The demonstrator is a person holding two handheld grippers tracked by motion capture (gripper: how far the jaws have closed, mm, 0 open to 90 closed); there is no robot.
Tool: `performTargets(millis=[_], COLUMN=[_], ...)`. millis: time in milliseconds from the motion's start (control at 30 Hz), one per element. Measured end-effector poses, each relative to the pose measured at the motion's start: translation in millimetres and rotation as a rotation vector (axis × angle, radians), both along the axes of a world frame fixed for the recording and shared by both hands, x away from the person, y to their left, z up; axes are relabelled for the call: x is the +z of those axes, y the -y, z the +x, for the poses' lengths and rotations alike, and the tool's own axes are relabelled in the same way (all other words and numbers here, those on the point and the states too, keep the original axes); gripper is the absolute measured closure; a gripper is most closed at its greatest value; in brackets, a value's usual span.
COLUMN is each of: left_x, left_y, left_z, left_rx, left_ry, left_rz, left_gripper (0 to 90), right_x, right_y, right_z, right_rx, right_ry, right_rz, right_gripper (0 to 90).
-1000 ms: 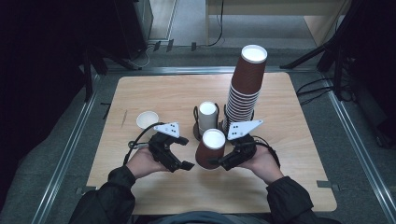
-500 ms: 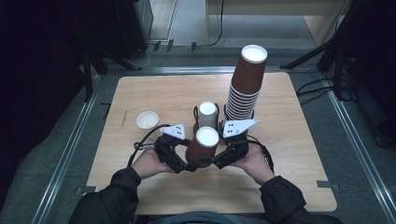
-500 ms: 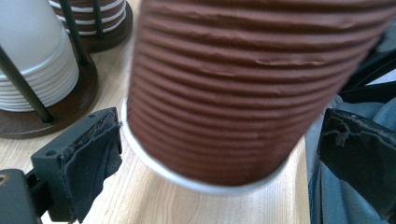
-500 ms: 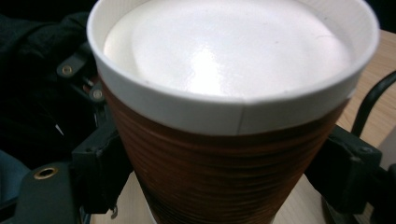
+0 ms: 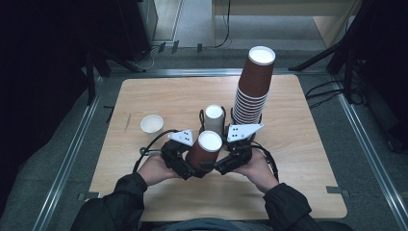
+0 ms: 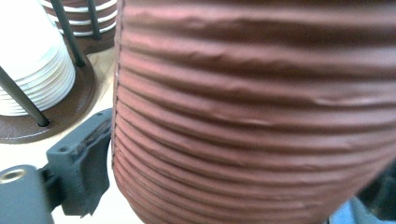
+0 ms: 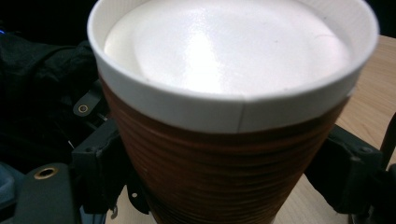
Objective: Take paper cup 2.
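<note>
A brown ribbed paper cup [image 5: 203, 153] with a white rim is held tilted above the table's near middle. My right gripper [image 5: 217, 167] is shut on it from the right; in the right gripper view the cup [image 7: 224, 154] sits between both black fingers [image 7: 100, 163]. My left gripper [image 5: 191, 168] meets the same cup from the left, and its jaws have just been closing on it. In the left gripper view the cup wall [image 6: 243, 116] is very close, with one finger [image 6: 79, 163] against its side; the other finger is hidden.
A tall stack of brown cups [image 5: 252, 91] stands at the back right. A wire holder with pale cups [image 5: 214, 117] stands just behind the grippers, and its base shows as [image 6: 32, 70]. A small white cup [image 5: 151, 123] sits at the left of the wooden table [image 5: 298, 192].
The right gripper has brought the brown cup slightly left and nearer, tilting it. The left gripper has moved right until its jaws sit around the cup.
</note>
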State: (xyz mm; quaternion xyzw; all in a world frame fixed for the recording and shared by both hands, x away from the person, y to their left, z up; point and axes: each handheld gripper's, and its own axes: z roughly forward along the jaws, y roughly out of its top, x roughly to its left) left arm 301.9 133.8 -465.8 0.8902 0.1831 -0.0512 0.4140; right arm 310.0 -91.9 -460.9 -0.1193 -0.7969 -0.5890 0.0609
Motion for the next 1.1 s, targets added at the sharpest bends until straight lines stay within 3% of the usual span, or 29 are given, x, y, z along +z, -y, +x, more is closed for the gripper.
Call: performTargets(millis=[367,600,833,1000,1033,1100], left_x=[-0.5,2.7,6.2,8.3,9.6,10.8], left_y=[-0.5,-5.1,-13.3,-19.9,-21.8,-24.1], left_z=[0.6,1.5,3.3,3.6,3.2,4.1], left_rx=[-0.007,-0.013,-0.010,0.000,0.005,0.003], left_ry=[-0.004,0.002,0.004,0.012,0.024,0.023], left_rz=[0.017,0.001,-0.006,0.023,0.051,0.065], left_gripper=[8.8,10.6,11.5,11.4,11.4,11.4], right_x=[-0.2,1.3,2.8,5.5,6.4,6.6], right_y=[0.2,2.2,3.2,9.7,12.1,13.9], right_z=[1.0,1.9,0.6,-0.1,-0.8,-0.9], right_rx=[0.004,0.005,-0.006,-0.009,-0.015,-0.022], right_ry=[-0.003,-0.025,-0.016,0.004,0.007,0.015], right_rz=[-0.024,-0.019,-0.051,-0.084,-0.096,-0.111], right_gripper=[16.7,16.5,16.0,16.2,16.2,16.3])
